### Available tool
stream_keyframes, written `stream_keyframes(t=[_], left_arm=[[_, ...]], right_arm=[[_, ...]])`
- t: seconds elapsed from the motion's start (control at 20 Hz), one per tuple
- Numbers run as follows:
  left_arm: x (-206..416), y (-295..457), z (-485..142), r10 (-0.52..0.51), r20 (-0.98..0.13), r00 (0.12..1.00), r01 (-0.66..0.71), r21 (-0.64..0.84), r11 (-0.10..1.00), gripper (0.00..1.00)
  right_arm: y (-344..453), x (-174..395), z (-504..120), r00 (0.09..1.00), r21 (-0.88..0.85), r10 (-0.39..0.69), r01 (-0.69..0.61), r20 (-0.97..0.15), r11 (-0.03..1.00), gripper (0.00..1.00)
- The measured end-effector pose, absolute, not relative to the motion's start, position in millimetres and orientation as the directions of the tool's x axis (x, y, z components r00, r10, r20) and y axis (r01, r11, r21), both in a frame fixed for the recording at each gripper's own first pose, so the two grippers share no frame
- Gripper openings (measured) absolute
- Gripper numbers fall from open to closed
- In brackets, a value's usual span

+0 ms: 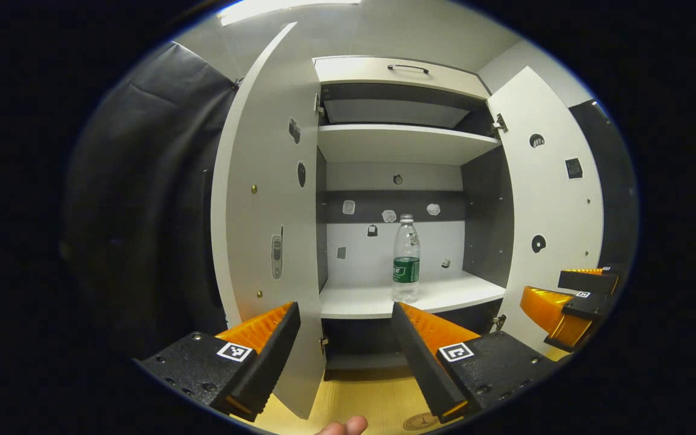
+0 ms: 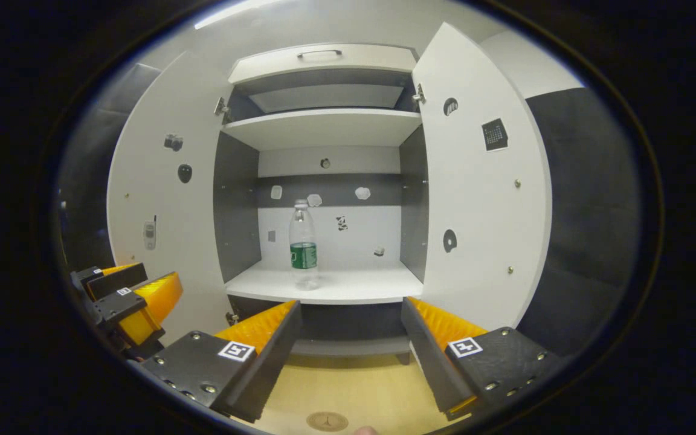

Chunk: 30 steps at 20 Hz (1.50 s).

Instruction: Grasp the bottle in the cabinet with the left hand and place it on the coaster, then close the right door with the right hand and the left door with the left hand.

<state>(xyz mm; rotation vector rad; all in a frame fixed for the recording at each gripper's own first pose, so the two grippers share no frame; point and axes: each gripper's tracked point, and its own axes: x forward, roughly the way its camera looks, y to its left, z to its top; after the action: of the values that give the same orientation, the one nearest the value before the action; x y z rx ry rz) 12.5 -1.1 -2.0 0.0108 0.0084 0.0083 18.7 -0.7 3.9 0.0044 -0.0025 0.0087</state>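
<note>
On the cabinet's lower shelf (image 1: 372,302) stands the bottle (image 1: 406,257), upright — clear thin plastic, seemingly near empty, so probably light, slick and easily squashed. Best taken around the green label band. Left gripper (image 1: 345,338) and right gripper (image 2: 351,335) both gape, released — well short of it.

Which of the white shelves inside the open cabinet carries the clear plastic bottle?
The lower white shelf: the clear plastic bottle with the green label stands upright on it. The upper white shelf carries nothing visible.
</note>
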Motion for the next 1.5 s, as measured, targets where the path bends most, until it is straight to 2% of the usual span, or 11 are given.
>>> stream_keyframes(t=[0.4,0.7,1.05,1.5], left_arm=[[23.6,-7.4,-1.2,0.005,-0.008,1.000,-0.005,0.014,1.000,0.96],[53.5,-33.7,-2.6,-0.036,-0.019,0.999,0.037,0.006,0.999,0.96],[127.2,-77.8,-12.6,-0.103,-0.029,0.994,0.104,0.024,0.994,0.96],[228.1,-108.4,-36.4,-0.134,-0.081,0.988,0.135,0.000,0.991,0.97]], right_arm=[[-4.8,28.4,7.5,1.000,0.009,0.000,0.000,0.008,1.000,1.00],[-9.8,32.0,7.0,1.000,0.007,-0.005,0.005,0.000,1.000,1.00],[-18.9,36.0,-2.9,0.999,-0.013,-0.015,0.014,-0.031,1.000,1.00],[-31.3,49.7,-13.8,0.997,-0.042,-0.027,0.024,-0.079,0.999,1.00]])
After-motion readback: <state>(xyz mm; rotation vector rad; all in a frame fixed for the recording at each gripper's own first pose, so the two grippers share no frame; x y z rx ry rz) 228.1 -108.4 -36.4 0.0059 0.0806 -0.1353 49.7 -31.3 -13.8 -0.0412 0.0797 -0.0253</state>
